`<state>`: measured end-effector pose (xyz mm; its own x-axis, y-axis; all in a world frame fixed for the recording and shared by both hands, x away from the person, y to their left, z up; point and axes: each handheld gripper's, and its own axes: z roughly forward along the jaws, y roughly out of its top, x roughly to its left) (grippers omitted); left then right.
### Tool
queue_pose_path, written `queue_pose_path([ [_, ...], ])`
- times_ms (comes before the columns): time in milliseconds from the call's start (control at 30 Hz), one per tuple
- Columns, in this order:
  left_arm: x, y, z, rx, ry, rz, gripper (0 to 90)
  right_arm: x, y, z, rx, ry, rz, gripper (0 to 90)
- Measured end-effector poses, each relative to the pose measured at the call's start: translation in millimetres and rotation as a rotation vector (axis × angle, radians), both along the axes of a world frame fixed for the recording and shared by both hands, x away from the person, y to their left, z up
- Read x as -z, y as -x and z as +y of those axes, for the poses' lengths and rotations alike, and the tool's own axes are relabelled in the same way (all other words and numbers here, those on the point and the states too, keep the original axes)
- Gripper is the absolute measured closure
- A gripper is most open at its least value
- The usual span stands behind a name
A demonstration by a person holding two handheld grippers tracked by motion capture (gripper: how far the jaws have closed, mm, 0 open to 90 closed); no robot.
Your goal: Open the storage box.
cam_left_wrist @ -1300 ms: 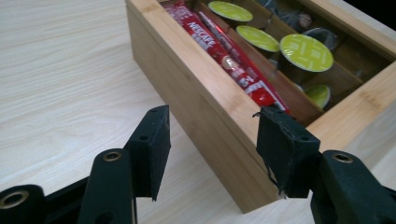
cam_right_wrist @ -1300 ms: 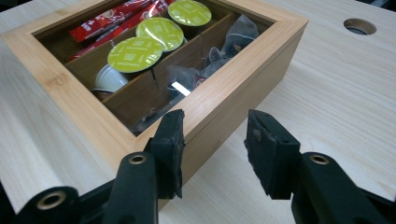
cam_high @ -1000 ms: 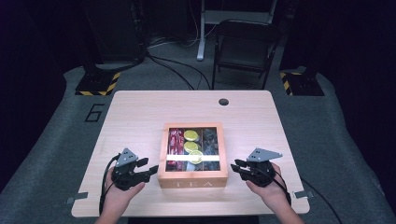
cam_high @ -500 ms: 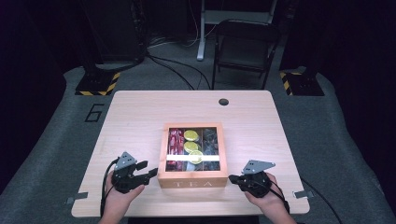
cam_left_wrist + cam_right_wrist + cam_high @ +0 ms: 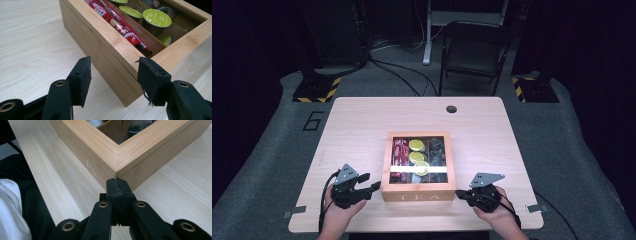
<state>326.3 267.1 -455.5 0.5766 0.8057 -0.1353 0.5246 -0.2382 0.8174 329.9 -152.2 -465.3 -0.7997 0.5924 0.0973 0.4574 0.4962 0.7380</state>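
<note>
Between my two grippers sits the wooden tea box, lettered TEA, near the table front edge. Left gripper spread beside its corner; right gripper pressed together at the other corner. Red sticks read NESCAFE; green-lidded pods, probably coffee.

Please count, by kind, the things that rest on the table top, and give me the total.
Wooden tea box: 1
Grippers: 2 (left gripper, right gripper)
Total: 3

Left tool gapes wide; right tool is pressed closed.
</note>
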Motion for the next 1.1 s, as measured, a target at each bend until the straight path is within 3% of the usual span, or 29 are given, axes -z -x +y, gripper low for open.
queue_pose_path([
  [300, -1.0, 0.7, -0.2, 0.011, -0.008, -0.004, 44.5, -0.2, 1.7, 2.0, 0.012, 0.011, -0.018, 87.6],
  [467, -8.4, 4.4, 5.3, 0.003, -0.003, -0.031, 44.6, -2.4, 2.2, 3.4, 0.017, 0.013, -0.038, 88.9],
  [700, -14.9, 8.2, 9.7, -0.002, 0.011, -0.024, 44.5, -9.0, 0.5, 0.1, 0.018, -0.042, -0.026, 88.2],
  [933, -13.7, 11.6, 5.3, 0.048, -0.027, -0.012, 46.9, -12.7, -2.1, 1.7, 0.022, -0.059, -0.018, 87.4],
  [1100, -12.1, 15.9, 2.0, 0.049, -0.021, -0.005, 50.0, -15.3, -5.5, 4.1, 0.023, -0.077, -0.017, 86.4],
])
